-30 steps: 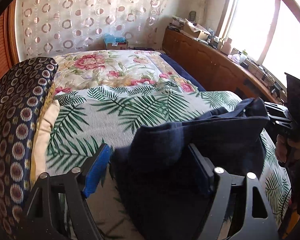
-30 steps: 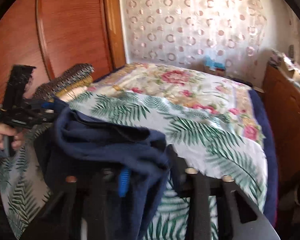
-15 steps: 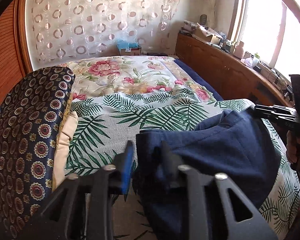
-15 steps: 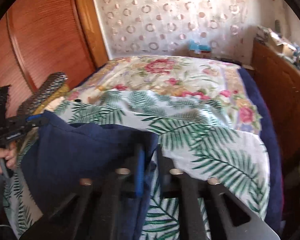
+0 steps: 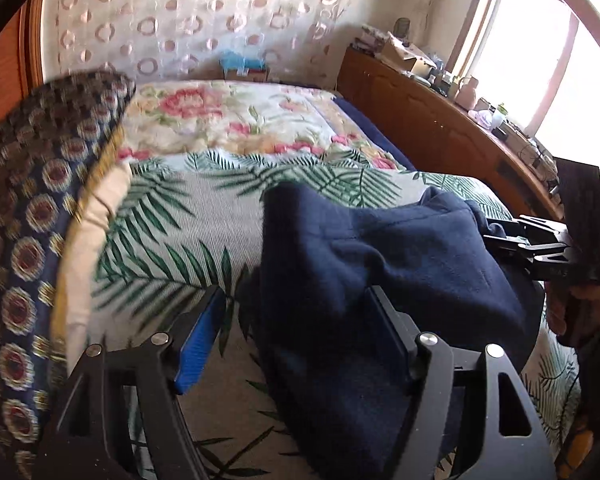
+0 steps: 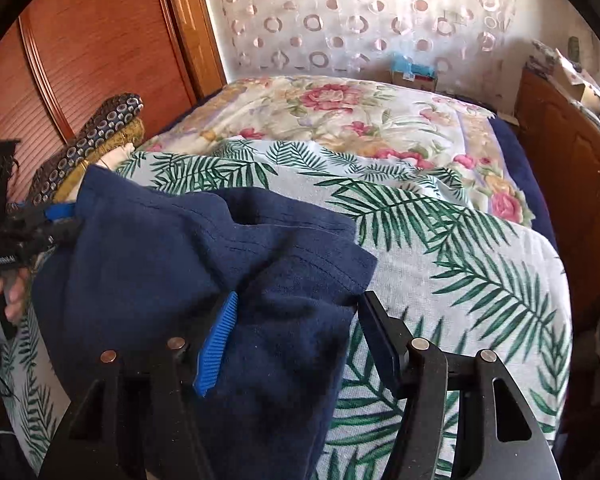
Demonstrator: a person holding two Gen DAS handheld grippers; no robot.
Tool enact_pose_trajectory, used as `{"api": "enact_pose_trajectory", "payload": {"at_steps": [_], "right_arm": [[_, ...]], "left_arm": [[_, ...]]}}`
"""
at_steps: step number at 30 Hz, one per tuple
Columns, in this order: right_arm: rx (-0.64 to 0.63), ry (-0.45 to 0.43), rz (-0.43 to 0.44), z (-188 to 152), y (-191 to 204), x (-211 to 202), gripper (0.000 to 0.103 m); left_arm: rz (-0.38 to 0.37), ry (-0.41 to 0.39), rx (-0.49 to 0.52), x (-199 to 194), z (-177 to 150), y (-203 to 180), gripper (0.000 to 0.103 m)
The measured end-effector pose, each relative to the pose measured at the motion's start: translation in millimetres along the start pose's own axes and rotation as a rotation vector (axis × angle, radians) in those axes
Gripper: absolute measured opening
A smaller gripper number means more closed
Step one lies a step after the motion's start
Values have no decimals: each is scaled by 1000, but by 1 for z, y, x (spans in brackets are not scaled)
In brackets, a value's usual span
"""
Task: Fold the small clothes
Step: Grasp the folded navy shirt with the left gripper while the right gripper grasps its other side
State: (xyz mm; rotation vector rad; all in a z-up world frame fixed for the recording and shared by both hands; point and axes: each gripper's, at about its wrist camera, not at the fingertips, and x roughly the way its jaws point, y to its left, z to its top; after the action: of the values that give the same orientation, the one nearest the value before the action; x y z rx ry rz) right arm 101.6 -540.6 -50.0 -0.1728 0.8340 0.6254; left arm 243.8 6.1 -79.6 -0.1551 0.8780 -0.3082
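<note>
Folding's mid-step: the navy garment (image 5: 384, 264) lies bunched on the palm-leaf sheet (image 5: 188, 216) near the bed's front edge, doubled over w/ a loose hump across its top.

Left gripper (image 5: 296, 336): jaws wide apart, nothing clamped. The cloth drapes in the gap and over the dark finger, while the blue pad (image 5: 198, 344) stands clear of it. Right gripper (image 6: 296, 340): also spread wide, no pinch. Garment sits between the fingers; the blue pad (image 6: 216, 344) touches fabric, the other finger is just off the hem at the garment's right edge.

In the right wrist view the left tool shows at the far left of the cloth; in the left wrist view the right tool sits at the cloth's right end. So one tool per end.

My read: this is a let-go after laying a fold over. To do it well, back both tools out low and straight so the open fingers don't drag the top layer w/ them. That hump looks like it'll need smoothing before any next fold. Fabric looks thick and soft, prob. holds a crease poorly, so press flat.

Around it: floral quilt (image 6: 340, 112) toward the bed's far end, patterned pillow (image 5: 32, 200) at the left edge, wooden sideboard (image 5: 428, 120) along the right side, wardrobe doors (image 6: 80, 48) left.
</note>
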Motion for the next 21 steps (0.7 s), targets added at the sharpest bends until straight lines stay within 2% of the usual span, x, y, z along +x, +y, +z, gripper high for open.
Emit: {"api": "enact_pose_trajectory", "payload": {"at_steps": [4,10,11,12,14,16,19,21], "right_arm": [[24,1,28,0,-4,3,64],[39,-3,31,-1,0,0,64],[40,-5,38,-1,1,0,63],[36,-9,49,-2,1,-2,57],[40,-12,91,-3,3,-3,43],[22,-34,111,-5,4,-5,25],[-15,-73,87,-8,11,-12,18],[-25,-115,75,-9,14,-22,17]], "left_arm": [[-19,18,-10,6,-1,0,72],[-26,3,-13,5,-3,1,72],[-24,2,-10,5,-4,1,69],[-31,1,-7,5,-4,-1,63],[-65,5,-11,3,-6,-1,34],[-98,-4,1,-3,-5,-5,19],[-114,-37,16,-20,-3,-12,16],[-125,-63,18,-33,-3,-14,16]]}}
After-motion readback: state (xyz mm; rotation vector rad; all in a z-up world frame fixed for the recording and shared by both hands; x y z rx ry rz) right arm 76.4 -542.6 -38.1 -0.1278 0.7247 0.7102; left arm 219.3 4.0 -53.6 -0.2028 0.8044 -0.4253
